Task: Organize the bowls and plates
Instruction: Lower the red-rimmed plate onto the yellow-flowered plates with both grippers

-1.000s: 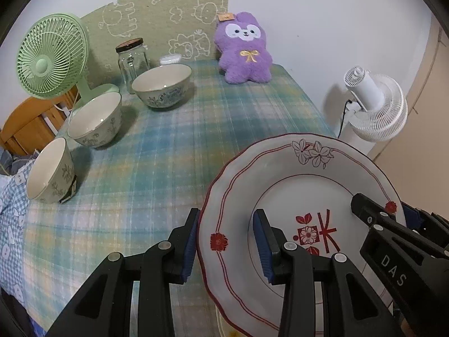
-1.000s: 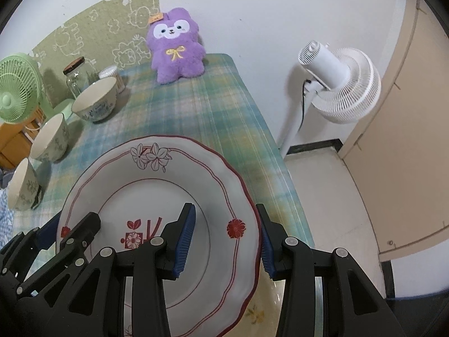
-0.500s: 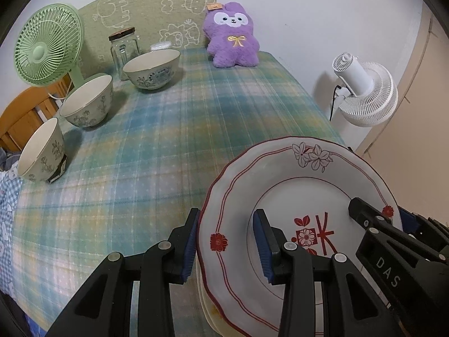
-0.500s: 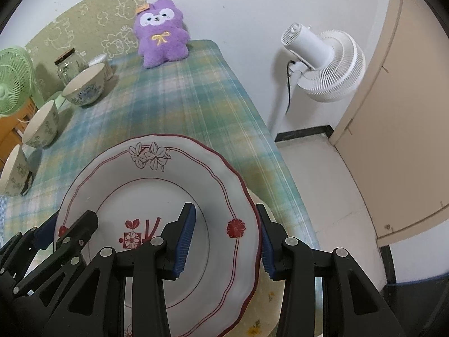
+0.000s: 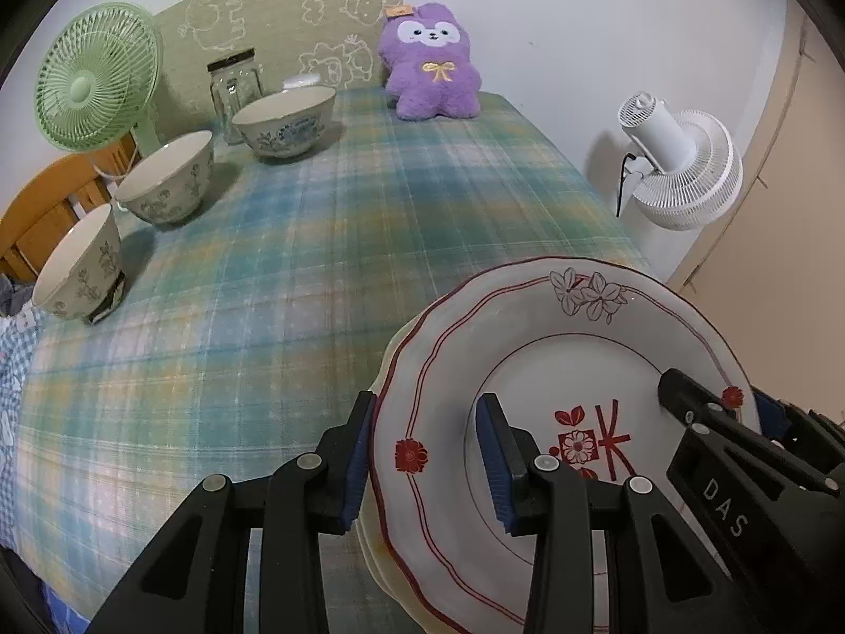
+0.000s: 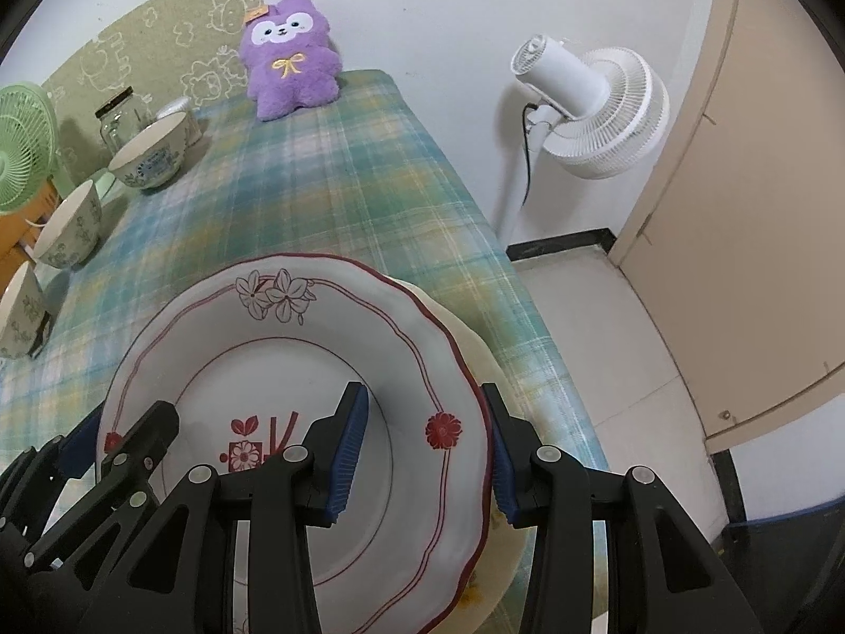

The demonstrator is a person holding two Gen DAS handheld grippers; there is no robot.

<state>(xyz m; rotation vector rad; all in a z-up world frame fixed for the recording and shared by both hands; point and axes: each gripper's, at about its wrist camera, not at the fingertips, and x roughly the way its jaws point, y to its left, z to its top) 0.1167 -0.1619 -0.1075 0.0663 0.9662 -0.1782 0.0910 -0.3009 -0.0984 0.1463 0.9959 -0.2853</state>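
The red-rimmed plate (image 5: pixel 570 370) is pinched at opposite rims by the left gripper (image 5: pixel 422 462) and the right gripper (image 6: pixel 420 446), directly over a cream plate (image 6: pixel 475 348) (mostly hidden). Three bowls (image 5: pixel 169 179) are seen far ahead, to the left.

The white letters "DAS" stand on the black body of the right gripper (image 5: pixel 739 412), seen in the left wrist view. The orange tag on the purple plush toy (image 5: pixel 430 66) is too small to read.
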